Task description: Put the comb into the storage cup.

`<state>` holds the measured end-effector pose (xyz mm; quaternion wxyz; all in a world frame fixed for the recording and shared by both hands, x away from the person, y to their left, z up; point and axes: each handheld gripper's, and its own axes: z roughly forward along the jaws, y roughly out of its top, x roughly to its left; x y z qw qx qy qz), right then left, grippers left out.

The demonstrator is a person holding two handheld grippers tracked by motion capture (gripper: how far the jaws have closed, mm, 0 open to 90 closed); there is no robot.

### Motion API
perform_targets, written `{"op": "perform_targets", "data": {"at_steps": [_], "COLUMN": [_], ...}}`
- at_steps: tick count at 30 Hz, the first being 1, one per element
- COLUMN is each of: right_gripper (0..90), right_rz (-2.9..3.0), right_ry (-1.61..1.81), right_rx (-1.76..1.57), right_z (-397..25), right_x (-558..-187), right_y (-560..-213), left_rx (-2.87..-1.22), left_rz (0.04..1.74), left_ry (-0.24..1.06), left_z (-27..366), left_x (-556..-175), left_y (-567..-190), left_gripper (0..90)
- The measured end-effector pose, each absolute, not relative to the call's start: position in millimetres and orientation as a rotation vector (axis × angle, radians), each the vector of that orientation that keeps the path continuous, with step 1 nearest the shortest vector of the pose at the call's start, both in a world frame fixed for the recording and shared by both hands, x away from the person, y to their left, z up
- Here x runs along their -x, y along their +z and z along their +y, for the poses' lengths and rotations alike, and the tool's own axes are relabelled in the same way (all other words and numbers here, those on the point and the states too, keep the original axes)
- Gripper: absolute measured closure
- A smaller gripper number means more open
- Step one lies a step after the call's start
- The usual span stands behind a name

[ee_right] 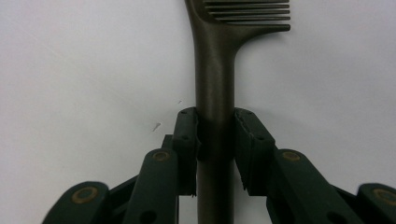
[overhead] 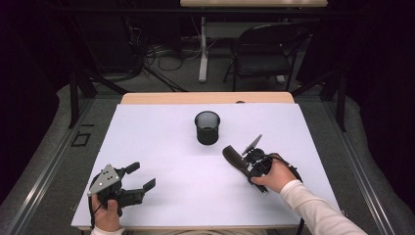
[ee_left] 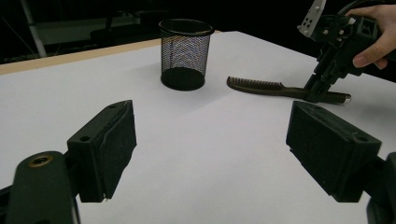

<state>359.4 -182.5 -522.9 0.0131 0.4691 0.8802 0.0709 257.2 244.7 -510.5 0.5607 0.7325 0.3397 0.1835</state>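
Your right claw (ee_right: pixel 215 140) has its 2 jaws closed on the handle of the dark comb (overhead: pixel 235 159), which lies flat on the white bench (overhead: pixel 161 147) just beside the mesh cup (overhead: pixel 207 127). Keep that squeeze firm and lift straight, tipping the toothed end toward the cup; your left claw (overhead: pixel 138 177) rests wide open and empty, well apart
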Motion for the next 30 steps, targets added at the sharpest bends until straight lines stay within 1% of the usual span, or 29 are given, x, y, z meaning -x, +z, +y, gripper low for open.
{"op": "perform_targets", "data": {"at_steps": [19, 23, 30], "right_gripper": [72.6, 72.7, 72.8], "right_rz": [2.737, 2.721, 2.731], "right_ry": [0.223, 0.28, 0.219], "right_rx": [-1.471, -1.467, -1.445], "right_z": [-182.1, -182.2, -183.4], "right_x": [-359.1, -358.1, -358.4], "right_y": [-523.2, -525.5, -521.2], "left_rx": [-1.727, -1.727, -1.73], "left_rz": [0.802, 0.804, 0.8], "left_ry": [0.435, 0.437, 0.432], "left_z": [244.2, 244.2, 244.3], "left_x": [-257.0, -257.0, -257.2], "left_y": [-510.6, -510.6, -510.7], "left_gripper": [16.2, 16.3, 16.3]}}
